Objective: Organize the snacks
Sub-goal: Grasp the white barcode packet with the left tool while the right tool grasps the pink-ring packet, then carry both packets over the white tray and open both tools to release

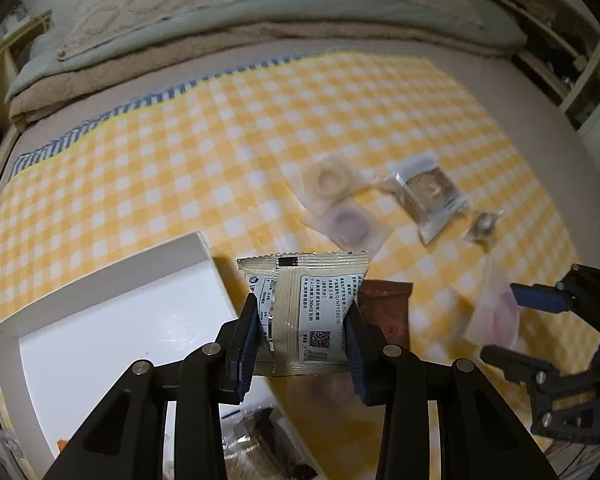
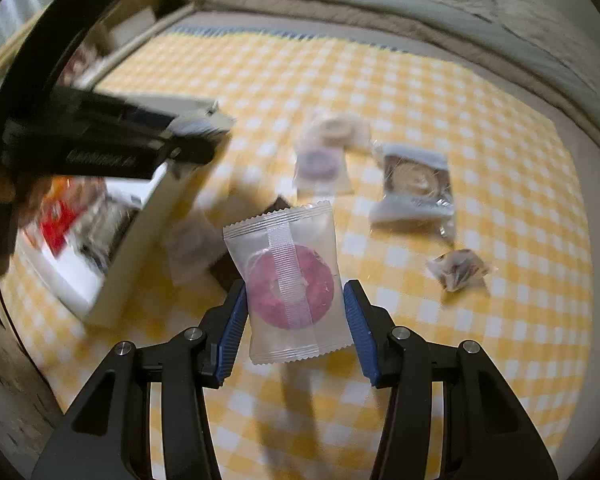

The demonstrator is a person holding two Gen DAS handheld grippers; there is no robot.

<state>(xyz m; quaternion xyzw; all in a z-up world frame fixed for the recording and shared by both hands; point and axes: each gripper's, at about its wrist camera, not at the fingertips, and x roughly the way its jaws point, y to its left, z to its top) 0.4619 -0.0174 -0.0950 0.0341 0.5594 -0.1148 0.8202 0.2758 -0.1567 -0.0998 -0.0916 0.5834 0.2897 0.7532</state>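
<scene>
Cream sachet (image 1: 308,312) and pink-ring packet (image 2: 288,284), both upright, lifted.

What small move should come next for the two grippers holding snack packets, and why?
Probably carry both toward the white box. The left gripper pinches a cream packet and the right gripper a pink ring packet, both clear of the checked cloth; the box already holds snacks.

Left tool (image 1: 304,322) clamps a cream printed sachet (image 1: 304,308) by its side edges, held upright above the yellow checked cloth (image 1: 220,140). White tray (image 1: 112,320) lies just left of it; a brown packet (image 1: 386,312) lies behind the sachet. Further off, blurred: two ring-shaped snacks in clear wrappers (image 1: 340,208) and a silver-edged packet (image 1: 432,196). Right tool (image 1: 540,312) enters at the right edge gripping a translucent packet (image 1: 496,308).
</scene>
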